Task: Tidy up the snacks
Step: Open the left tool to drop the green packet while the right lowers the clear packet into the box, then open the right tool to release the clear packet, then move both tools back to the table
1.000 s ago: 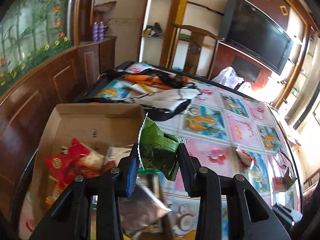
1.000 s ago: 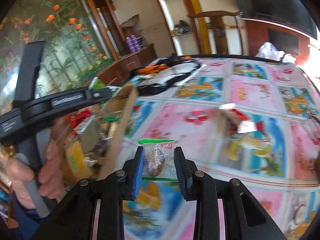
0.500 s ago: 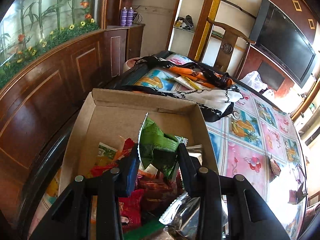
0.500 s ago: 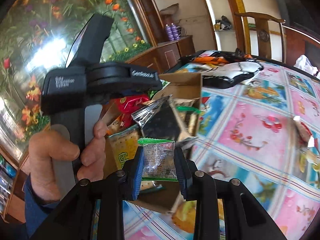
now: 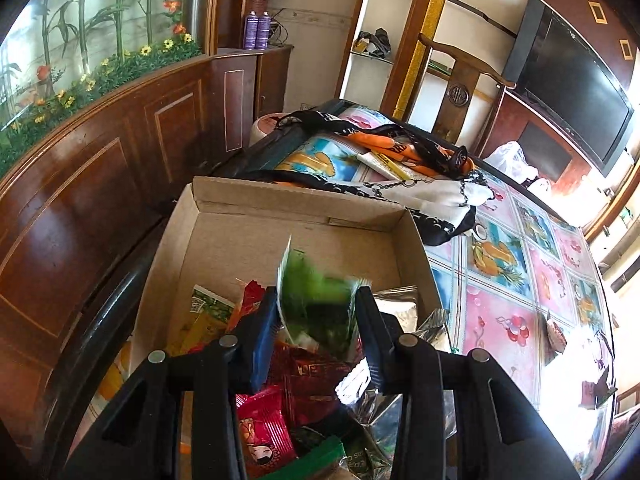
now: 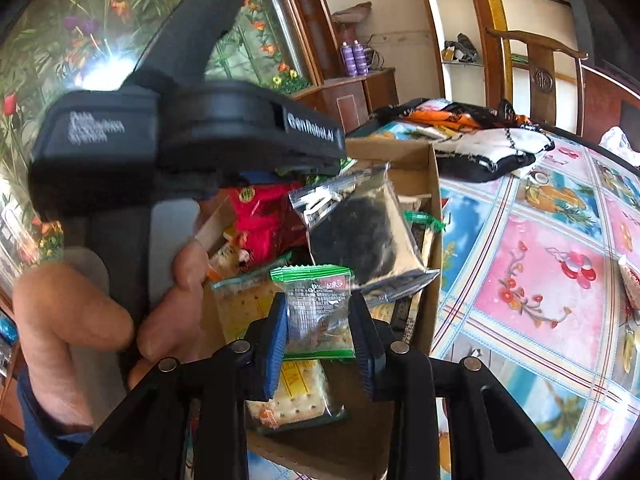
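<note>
A cardboard box (image 5: pixel 280 232) holds several snack packets: red ones (image 5: pixel 264 432), a silver one (image 6: pixel 360 232) and crackers (image 6: pixel 288 396). My left gripper (image 5: pixel 316 312) hangs over the box and its jaws are opening. A green packet (image 5: pixel 312 292) shows blurred between them, slipping loose. Over the box's near corner (image 6: pixel 434 184), my right gripper (image 6: pixel 320 320) is shut on a small clear packet with green ends (image 6: pixel 316 300). A person's hand (image 6: pixel 80 312) grips the left gripper's black handle (image 6: pixel 192 132), which fills the left of the right wrist view.
The box stands at the left edge of a table with a bright fruit-print cloth (image 5: pixel 520 300). A dark bag and scarves (image 5: pixel 400 172) lie behind the box. Loose packets (image 5: pixel 556 332) lie at the table's right. Wooden panelling (image 5: pixel 100 200) runs close on the left.
Both grippers have moved left from above the tablecloth to over the box. The green packet, sharp and firmly held before, is now blurred and lower between the left jaws.
</note>
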The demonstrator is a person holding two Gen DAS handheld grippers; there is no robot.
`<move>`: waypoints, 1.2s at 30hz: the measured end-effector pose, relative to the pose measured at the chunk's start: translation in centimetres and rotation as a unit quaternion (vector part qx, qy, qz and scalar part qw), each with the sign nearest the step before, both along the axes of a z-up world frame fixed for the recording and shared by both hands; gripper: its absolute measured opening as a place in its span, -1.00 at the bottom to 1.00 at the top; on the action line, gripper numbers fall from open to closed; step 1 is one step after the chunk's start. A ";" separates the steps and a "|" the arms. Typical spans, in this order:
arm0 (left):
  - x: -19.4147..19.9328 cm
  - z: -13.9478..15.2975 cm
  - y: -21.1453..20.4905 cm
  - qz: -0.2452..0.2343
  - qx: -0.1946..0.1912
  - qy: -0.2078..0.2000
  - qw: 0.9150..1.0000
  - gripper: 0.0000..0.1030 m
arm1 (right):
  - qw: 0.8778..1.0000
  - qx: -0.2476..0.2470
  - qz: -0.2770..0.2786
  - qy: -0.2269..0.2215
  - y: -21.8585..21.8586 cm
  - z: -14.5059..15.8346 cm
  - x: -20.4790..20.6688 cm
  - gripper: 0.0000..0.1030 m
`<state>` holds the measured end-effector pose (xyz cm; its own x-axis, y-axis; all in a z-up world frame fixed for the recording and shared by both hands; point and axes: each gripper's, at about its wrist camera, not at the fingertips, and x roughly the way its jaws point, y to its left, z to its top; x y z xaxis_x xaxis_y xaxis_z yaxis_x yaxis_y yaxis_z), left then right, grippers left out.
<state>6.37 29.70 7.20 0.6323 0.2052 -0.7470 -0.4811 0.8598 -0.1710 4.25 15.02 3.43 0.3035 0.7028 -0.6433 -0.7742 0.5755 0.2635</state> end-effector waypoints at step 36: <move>-0.6 2.7 -13.7 -0.226 -0.052 -0.096 0.968 0.18 | 0.944 0.072 -0.321 -0.025 -31.4 4.5 7.1 -0.11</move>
<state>5.76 16.00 9.90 0.7691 -0.1948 -0.6087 -0.0106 0.9484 -0.3169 11.31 -16.40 7.95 0.7248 0.4423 -0.5282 -0.2912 0.8915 0.3470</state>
